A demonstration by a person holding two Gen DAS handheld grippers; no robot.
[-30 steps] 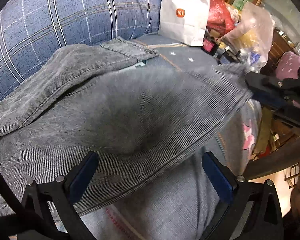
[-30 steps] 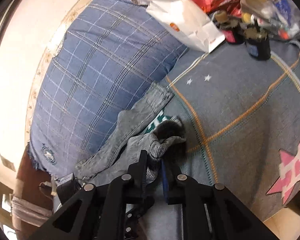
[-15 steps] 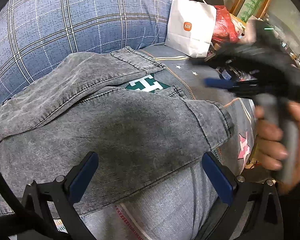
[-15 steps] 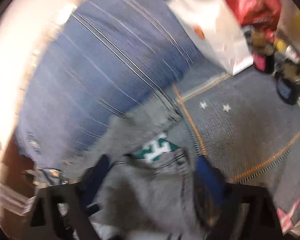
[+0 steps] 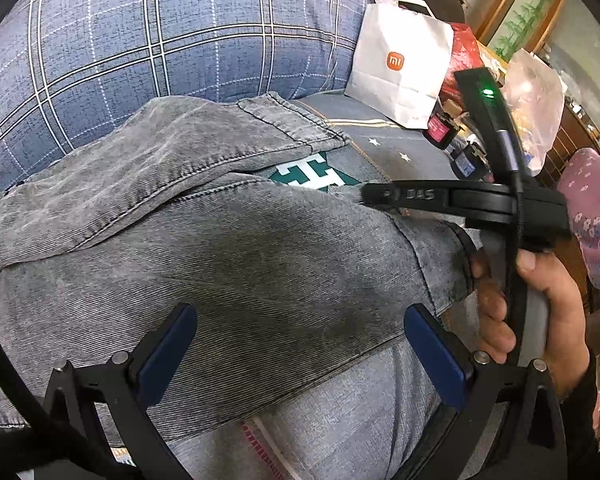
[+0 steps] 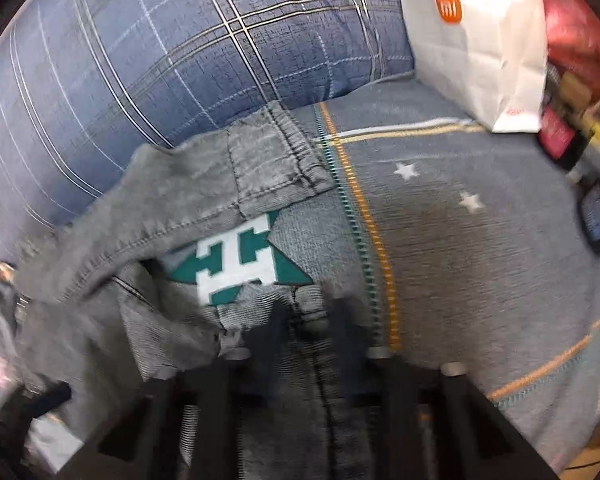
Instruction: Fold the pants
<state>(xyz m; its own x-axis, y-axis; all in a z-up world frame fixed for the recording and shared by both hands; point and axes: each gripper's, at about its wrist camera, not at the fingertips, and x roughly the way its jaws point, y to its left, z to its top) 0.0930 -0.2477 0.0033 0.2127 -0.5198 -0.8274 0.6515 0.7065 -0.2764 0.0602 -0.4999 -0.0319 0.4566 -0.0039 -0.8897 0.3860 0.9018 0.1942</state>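
Blue plaid cushion at 11 o'clock; grey star-patterned bedspread below; white paper bag and wooden-framed cabinet at 1 o'clock.

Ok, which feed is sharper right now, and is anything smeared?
Left wrist view: sharp, with fisheye bending at the edges; pants crisp. Right wrist view: motion-blurred, with the right hand-held gripper fingers smeared dark over the pants hem, jaws closing.
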